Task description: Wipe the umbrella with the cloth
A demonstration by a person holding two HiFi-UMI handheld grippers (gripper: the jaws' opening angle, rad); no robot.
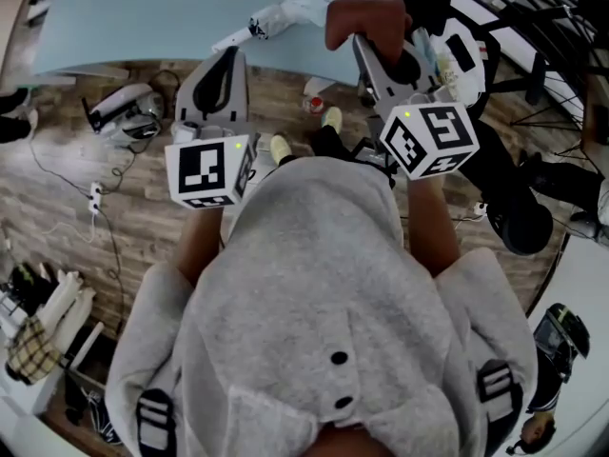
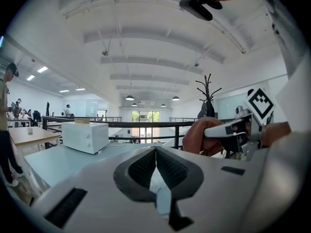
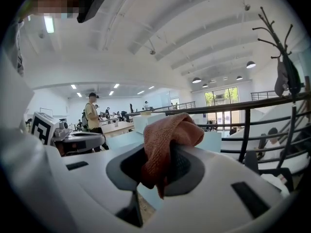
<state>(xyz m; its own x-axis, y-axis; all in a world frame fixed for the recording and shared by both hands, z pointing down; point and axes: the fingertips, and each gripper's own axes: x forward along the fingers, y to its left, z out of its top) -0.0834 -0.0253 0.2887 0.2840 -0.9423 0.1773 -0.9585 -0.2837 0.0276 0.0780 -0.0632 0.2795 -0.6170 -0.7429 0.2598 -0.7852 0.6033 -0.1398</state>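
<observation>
A rust-brown cloth (image 1: 366,17) (image 3: 170,135) is bunched in my right gripper (image 1: 376,38) (image 3: 169,152), whose jaws are shut on it, held out over the edge of the light blue table (image 1: 143,17). My left gripper (image 1: 228,60) (image 2: 155,152) is beside it on the left, shut, with nothing held. A folded white thing with a black end, likely the umbrella (image 1: 285,6), lies on the table just beyond and between both grippers. The left gripper view also shows the right gripper (image 2: 233,130) in the person's hand.
A white box-like appliance (image 2: 86,136) stands on the table to the left. A black railing (image 3: 252,125) and a coat rack (image 2: 207,96) are behind it. Grey devices (image 1: 128,112) and cables lie on the wooden floor; black stands (image 1: 519,208) are at the right.
</observation>
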